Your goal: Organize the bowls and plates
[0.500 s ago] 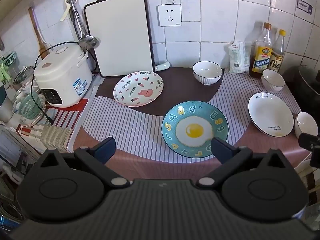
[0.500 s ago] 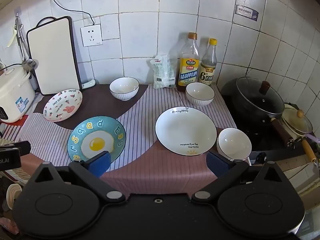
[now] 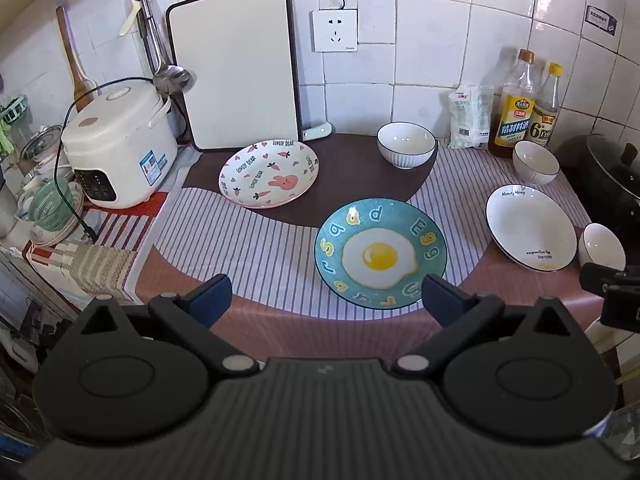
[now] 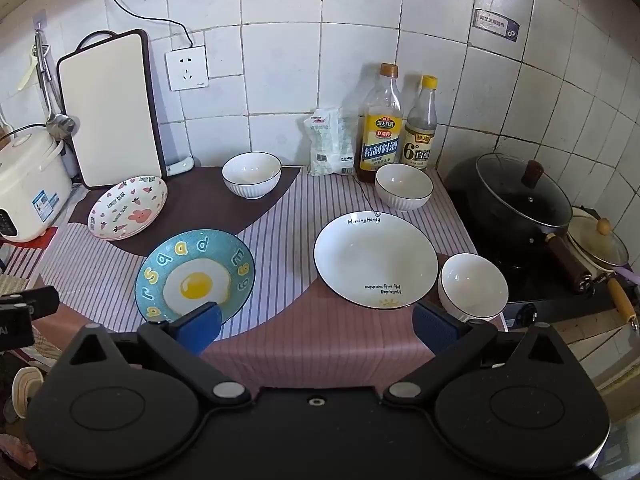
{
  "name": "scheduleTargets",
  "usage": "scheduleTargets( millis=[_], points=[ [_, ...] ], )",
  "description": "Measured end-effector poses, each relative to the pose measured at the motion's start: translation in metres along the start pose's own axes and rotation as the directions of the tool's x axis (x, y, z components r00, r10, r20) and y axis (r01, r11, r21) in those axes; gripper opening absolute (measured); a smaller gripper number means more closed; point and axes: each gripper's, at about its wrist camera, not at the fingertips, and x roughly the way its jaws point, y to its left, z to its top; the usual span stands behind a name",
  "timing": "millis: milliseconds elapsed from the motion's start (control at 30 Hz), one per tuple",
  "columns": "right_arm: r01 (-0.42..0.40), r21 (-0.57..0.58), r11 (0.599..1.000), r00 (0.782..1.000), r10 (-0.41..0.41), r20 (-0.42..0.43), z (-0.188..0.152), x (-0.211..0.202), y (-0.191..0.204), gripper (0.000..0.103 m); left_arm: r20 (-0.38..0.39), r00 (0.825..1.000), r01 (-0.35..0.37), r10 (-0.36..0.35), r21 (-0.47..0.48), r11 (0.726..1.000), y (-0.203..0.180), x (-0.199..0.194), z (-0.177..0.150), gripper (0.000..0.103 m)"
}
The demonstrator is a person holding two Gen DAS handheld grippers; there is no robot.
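Six dishes on counter, none stacked; no shift in any of them against half a second back, so sorting not yet begun.

Left gripper (image 3: 324, 294): jaws at full spread, nothing between them, pitched down toward near counter edge. Right gripper (image 4: 316, 318): same, wide and empty, same downward pitch. Both held off the cloth, touching nothing.

Near: egg plate (image 3: 380, 254) just beyond left gripper's right finger; white plate (image 4: 375, 260) ahead of right gripper, small bowl (image 4: 473, 286) just beside its right rim.

Far: rabbit plate (image 3: 269, 174) far left in front of cutting board (image 3: 234, 66); two ribbed bowls along back, one centre (image 4: 252, 174), one by bottles (image 4: 404, 186).

Judgement: start state; likely plates onto plates, bowls nested.
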Motion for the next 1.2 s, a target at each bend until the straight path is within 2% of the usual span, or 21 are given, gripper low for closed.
scheduleTargets(
  millis=[367,633,833,1067,1200],
  points=[
    [-0.001,0.002,1.0,0.999,0.001,0.051,-0.005,-0.005,0.001,0.103,0.057,0.998,-0.012,0.012,0.01,1.0,0.001,-0.002,-0.008,0.103],
    [0.022,0.005,1.0,0.996,-0.023,0.085,-0.015,-0.005,0.0,0.103,0.05,0.999,-0.003,0.002,0.009,1.0,-0.003,-0.002,-0.012,0.103],
    [0.024,0.029,0.999,0.997,-0.026,0.077,-0.019,-0.001,-0.007,0.103,0.069,0.997,0.023,-0.024,0.008,1.0,-0.004,-0.005,-0.016,0.103],
    [0.013,0.031,0.999,0.994,-0.016,0.111,-0.021,-0.005,-0.009,0.103,0.071,0.997,0.044,-0.044,-0.006,0.999,-0.007,-0.006,-0.016,0.103],
    [0.039,0.018,0.999,0.99,-0.041,0.133,-0.022,-0.007,-0.006,0.103,0.073,0.996,0.048,-0.048,0.001,0.999,-0.01,-0.007,-0.017,0.103]
  ],
)
